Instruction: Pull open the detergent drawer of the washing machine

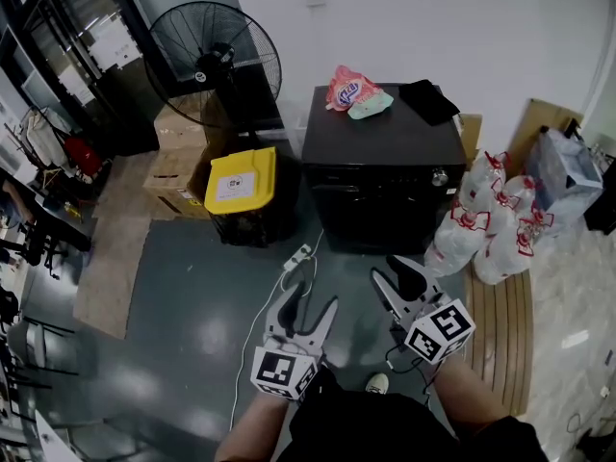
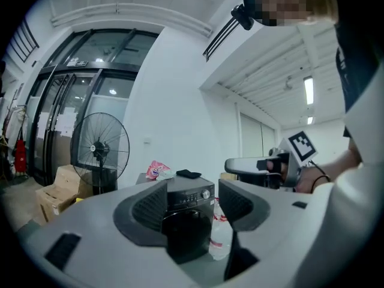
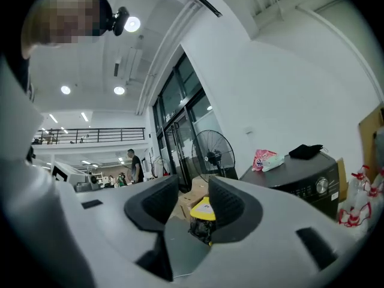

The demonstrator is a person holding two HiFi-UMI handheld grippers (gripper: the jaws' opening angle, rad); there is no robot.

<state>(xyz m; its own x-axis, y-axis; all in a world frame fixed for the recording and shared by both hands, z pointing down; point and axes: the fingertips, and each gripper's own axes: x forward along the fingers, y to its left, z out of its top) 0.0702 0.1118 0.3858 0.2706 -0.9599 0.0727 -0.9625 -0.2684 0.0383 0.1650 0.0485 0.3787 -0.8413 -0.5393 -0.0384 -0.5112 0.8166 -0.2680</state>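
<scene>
Left tool (image 1: 311,298) wide apart, empty, right tool (image 1: 397,269) apart, empty, black washing machine (image 1: 383,152) well ahead, front flush

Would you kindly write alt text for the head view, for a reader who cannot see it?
A person holds two open, empty grippers, the left gripper and the right gripper, aimed at a black front-loading washing machine across the grey floor. A black pedestal fan and a yellow-lidded black bin stand to its left.

Near the back wall, washer (image 1: 383,176) has packet (image 1: 345,88) & cloth (image 1: 428,99) on top, bin (image 1: 241,186) just left, fan (image 1: 214,64) behind bin, bags (image 1: 486,224) at right.
</scene>
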